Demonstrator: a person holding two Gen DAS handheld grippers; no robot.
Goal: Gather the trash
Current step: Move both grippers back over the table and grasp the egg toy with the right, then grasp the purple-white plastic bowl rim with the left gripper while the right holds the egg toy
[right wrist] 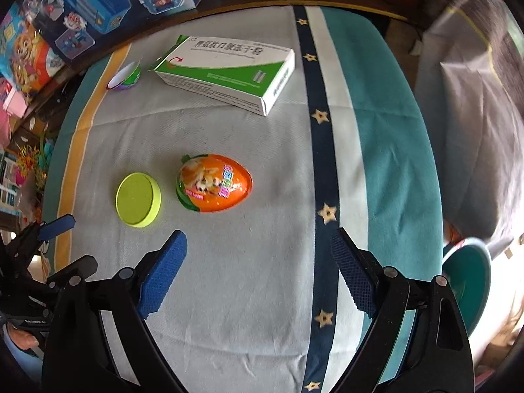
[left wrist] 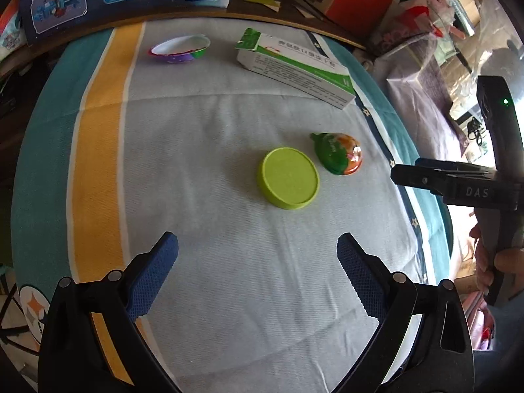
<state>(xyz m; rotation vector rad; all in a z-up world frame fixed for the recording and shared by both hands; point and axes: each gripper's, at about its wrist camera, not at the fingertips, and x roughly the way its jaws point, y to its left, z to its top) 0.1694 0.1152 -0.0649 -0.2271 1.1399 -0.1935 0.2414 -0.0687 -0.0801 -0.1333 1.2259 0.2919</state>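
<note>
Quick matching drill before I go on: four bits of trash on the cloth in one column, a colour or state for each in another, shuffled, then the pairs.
Things:
1. lid
2. carton
3. egg-shaped capsule
4. small cup

Descriptions:
A. orange and green, next to the lid
B. lying on its side, white inside
C. lime green, round, flat on the cloth
D. white and green, end flap open

Pairs: 1-C, 2-D, 3-A, 4-B

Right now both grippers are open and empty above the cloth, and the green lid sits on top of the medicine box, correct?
Not quite. The green lid lies flat on the cloth, beside the orange egg-shaped package, well apart from the medicine box, as the left wrist view shows. The left gripper and right gripper are indeed open and empty.
</note>
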